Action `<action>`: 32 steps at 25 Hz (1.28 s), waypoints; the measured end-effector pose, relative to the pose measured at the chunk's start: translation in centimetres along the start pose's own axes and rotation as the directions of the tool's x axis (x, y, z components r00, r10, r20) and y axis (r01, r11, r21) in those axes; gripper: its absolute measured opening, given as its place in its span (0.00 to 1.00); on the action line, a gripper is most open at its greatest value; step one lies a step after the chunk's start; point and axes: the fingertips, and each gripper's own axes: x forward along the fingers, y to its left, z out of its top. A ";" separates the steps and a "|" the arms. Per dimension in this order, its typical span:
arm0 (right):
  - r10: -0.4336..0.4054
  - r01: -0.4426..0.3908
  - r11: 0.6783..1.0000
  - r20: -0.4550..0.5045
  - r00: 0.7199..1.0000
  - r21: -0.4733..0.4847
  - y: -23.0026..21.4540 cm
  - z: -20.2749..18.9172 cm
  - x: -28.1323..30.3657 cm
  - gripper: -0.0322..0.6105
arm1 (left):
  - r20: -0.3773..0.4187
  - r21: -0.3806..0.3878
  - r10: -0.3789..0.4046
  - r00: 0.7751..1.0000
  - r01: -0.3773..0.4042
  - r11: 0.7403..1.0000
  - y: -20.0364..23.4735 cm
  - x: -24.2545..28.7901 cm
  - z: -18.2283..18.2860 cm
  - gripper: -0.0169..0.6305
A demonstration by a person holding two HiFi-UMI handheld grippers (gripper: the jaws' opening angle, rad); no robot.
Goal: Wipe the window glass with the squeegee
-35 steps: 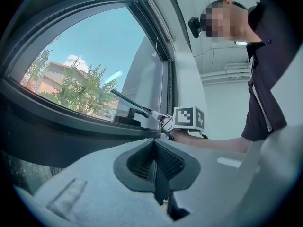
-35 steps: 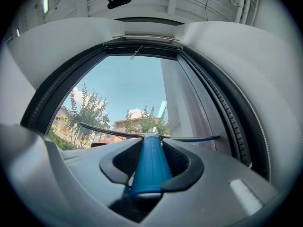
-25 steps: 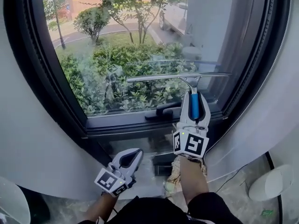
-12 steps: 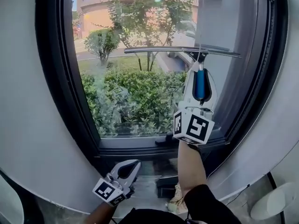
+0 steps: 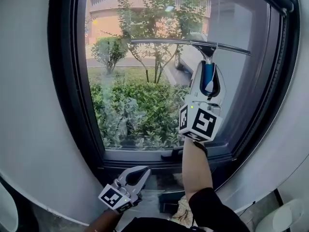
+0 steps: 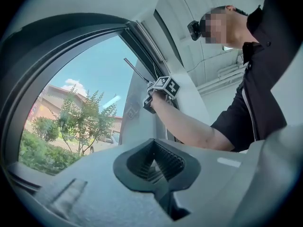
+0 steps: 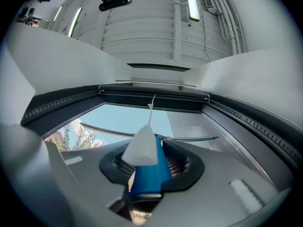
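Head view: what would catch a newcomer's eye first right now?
The squeegee, its long blade stretched across the upper window glass, blue handle clamped in the right gripper. Behind the glass, bright green bushes and a brick building. The left gripper hangs low below the window, shut and empty.

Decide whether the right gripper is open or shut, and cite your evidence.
Shut on the squeegee: the right gripper has both jaws pressed against its blue handle, as its own view shows.

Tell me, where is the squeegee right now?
Head view, upper right: the squeegee is held by its blue handle in the right gripper, its blade lying across the window glass, high up.
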 end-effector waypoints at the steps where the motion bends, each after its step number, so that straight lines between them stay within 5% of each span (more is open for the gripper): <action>1: 0.001 -0.001 1.000 0.001 1.000 -0.012 0.3 -0.1 -0.1 0.26 | -0.005 0.000 -0.001 1.000 0.001 1.000 -0.1 0.0 -0.2 0.03; 32: -0.053 0.051 0.998 -0.077 0.996 -0.026 0.7 -4.0 -5.9 0.26 | -0.083 0.015 -0.015 0.996 0.016 1.000 -0.9 -0.6 -2.8 0.03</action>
